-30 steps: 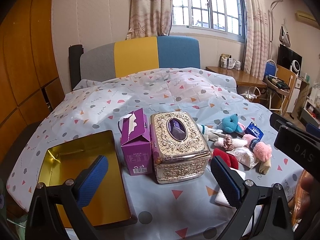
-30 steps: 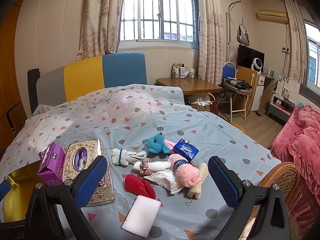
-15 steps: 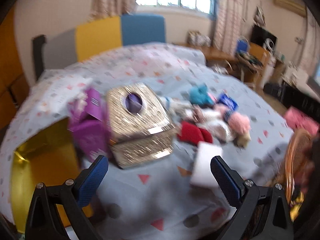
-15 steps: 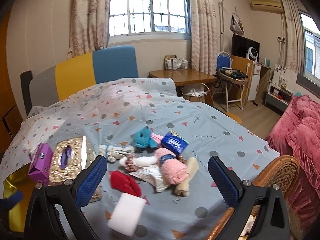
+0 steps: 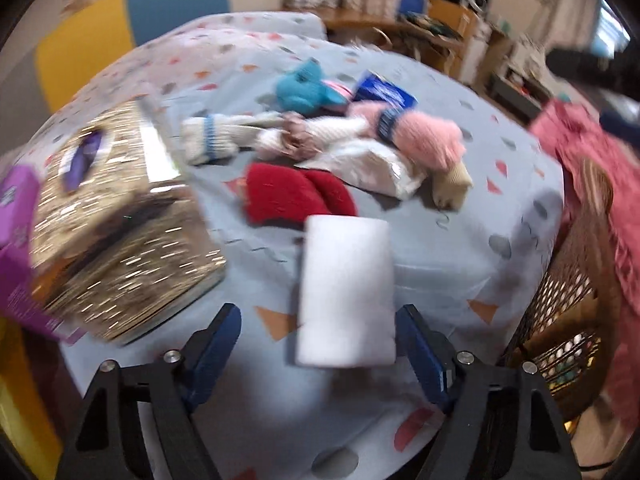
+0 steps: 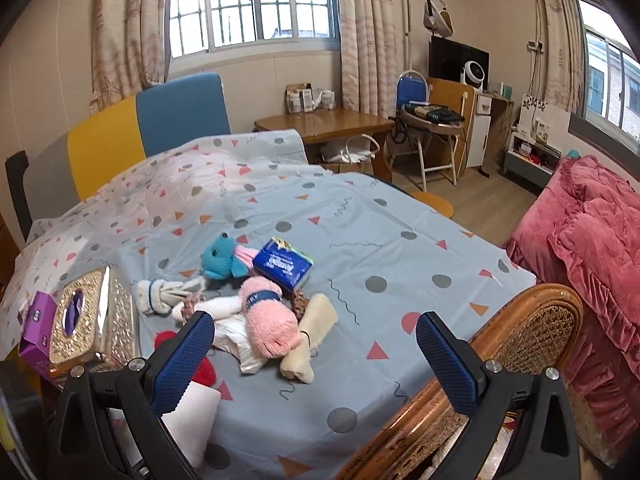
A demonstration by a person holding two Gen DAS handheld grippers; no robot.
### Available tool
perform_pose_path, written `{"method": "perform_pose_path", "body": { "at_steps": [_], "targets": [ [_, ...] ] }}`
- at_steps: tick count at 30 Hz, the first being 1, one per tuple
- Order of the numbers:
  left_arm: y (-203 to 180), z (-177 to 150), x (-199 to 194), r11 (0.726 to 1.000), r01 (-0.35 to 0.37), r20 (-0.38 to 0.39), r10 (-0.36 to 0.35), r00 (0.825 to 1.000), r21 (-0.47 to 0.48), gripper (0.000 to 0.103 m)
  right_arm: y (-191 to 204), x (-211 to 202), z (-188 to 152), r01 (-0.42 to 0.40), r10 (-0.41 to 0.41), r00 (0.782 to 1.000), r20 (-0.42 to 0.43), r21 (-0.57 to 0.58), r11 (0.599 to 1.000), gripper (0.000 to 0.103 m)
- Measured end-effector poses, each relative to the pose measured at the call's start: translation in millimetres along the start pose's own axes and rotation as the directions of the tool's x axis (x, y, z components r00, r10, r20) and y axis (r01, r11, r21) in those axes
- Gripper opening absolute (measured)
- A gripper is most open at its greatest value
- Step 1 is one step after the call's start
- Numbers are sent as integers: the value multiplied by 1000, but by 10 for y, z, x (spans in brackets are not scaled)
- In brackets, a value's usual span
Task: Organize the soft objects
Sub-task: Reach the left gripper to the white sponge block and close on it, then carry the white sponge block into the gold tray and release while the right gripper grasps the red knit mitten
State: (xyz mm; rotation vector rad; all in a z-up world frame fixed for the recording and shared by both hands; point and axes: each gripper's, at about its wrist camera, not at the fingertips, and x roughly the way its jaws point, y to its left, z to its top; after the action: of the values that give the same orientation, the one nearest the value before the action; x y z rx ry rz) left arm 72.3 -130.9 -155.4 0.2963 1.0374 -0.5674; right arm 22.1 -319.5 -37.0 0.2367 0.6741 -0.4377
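Note:
A white foam block [image 5: 346, 288] lies on the dotted blue cloth [image 5: 460, 240], near the front edge. My left gripper [image 5: 318, 344] points down at it, its jaws closing with the block's near end between them. The right pad is at the block's side and the left pad stands clear. Behind it lie a red fuzzy piece [image 5: 292, 196], a pink plush [image 5: 424, 140], a teal plush [image 5: 300, 88] and a white knitted piece [image 5: 212, 140]. My right gripper [image 6: 316, 360] hangs open above the pile, with the pink plush [image 6: 272, 324] in front and nothing between its fingers.
An ornate gold tissue box [image 5: 104, 220] and a purple carton [image 5: 16, 208] stand left of the block, with a yellow tray [image 5: 20, 400] at the far left. A blue tissue pack [image 6: 282, 266] lies by the teal plush. A wicker chair [image 6: 520, 328] stands against the cloth's front right edge, pink bedding [image 6: 592, 240] beyond.
My left gripper swung right and down from the gold box to the white block, and its jaws narrowed. My right gripper moved in a little closer over the pile.

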Motion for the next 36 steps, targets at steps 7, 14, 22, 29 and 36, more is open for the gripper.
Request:
{"method": "perform_pose_path", "body": {
  "at_steps": [7,14,22,29,36],
  "targets": [
    [-87,-1,320,999,22,-57,-20,998,33,56,8,157,-39,-20,19,997,-69,-26,999,103],
    [163,-189,155,998,52,-22,-53,998,-34,55,137,489,-80,-115,108,975,-193,-27,993,99],
    [458,-503,-150,993,63,14,-61,998,-102,55,835,1095,-269,-317,243,874,-421,-112,942,69],
    [633,-614,-400,985,66,72,-56,996,-157,55,1498,1619,-499,-345,187,839,-511,-233,909,53],
    [764,-553,-693,977,113,139,-88,986,-180,55,1649,1743,-604,-323,138,853,-504,-302,897,34]
  ]
}}
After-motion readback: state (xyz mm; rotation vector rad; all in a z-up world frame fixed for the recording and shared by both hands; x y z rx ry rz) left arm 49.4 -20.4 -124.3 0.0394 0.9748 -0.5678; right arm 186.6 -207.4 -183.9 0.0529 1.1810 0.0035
